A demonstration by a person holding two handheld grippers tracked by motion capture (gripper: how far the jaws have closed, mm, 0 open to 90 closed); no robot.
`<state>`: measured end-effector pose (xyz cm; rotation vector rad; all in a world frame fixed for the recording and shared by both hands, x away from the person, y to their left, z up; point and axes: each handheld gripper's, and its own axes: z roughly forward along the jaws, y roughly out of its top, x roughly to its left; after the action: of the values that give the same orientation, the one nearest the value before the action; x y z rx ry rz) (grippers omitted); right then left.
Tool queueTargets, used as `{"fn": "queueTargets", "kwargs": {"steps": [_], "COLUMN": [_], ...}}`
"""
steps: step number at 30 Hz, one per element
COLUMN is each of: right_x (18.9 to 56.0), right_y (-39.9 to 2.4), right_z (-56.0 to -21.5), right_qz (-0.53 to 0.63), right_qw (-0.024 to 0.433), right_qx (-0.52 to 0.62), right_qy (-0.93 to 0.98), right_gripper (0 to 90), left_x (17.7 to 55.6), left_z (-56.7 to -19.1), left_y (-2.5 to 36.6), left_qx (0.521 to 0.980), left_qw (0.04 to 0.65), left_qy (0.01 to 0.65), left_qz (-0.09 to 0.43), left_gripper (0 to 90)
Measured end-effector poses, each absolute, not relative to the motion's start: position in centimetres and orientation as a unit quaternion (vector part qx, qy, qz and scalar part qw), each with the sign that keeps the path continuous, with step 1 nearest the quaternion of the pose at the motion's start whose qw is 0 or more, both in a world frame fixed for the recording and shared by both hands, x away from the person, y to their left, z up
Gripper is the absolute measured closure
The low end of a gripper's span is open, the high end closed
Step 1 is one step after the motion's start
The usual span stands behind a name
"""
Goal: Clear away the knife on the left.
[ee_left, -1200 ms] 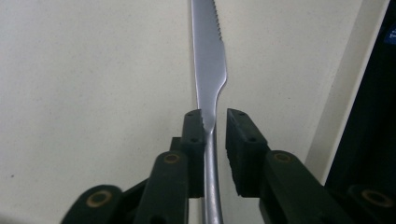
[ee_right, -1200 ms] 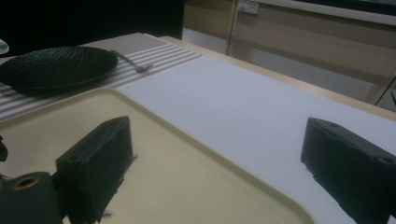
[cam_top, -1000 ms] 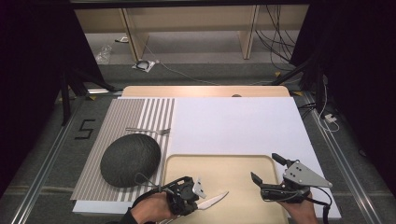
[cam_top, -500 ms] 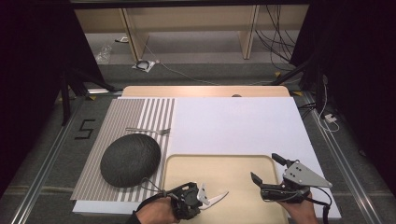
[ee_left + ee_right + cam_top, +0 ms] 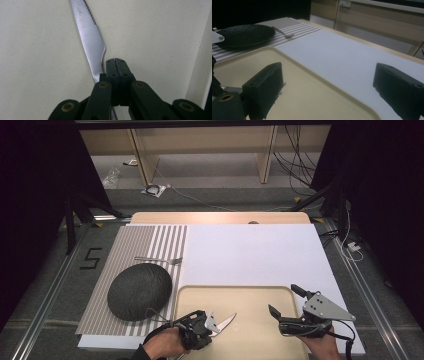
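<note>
Gripping the knife (image 5: 92, 42) near the base of its blade, my left gripper (image 5: 116, 62) has its jaws pressed together, the steel passing beneath them so that the pinch itself is hidden; I judge the knife held, since in the high view its blade (image 5: 223, 322) juts from the gripper toward the middle of the beige tray (image 5: 250, 292). The step in hand reads as lifting the knife off the tray, whose pale surface lies just under the serrated edge. The next move calls for a carry leftward to the striped placemat (image 5: 150, 240), with the blade kept level and the grip firm, as a thin handle may pivot between pads. My right gripper (image 5: 292, 305) hovers over the tray's right part, jaws spread wide and holding nothing (image 5: 324, 87). Beyond the tray, a black plate (image 5: 139, 290) sits on the placemat, and a fork (image 5: 159, 260) lies just behind it. The plate stands nearest the likely path; the tray's raised rim must also be cleared.
</note>
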<state>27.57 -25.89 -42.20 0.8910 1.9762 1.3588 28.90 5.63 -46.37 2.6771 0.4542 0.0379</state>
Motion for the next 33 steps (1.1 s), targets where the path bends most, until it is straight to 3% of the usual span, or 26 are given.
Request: {"fn": "queueTargets", "kwargs": {"steps": [33], "right_x": [27.5], "right_y": [-25.9], "right_z": [-42.2], "right_qz": [0.510], "right_qw": [0.289], "right_qx": [0.332], "right_qy": [0.739], "right_gripper": [10.2], "left_x": [30.4], "left_z": [-46.4], "left_y": [8.0], "left_qx": [0.955], "left_qw": [0.215], "left_qy": [0.202], "left_qz": [0.037], "left_gripper": [89.0]}}
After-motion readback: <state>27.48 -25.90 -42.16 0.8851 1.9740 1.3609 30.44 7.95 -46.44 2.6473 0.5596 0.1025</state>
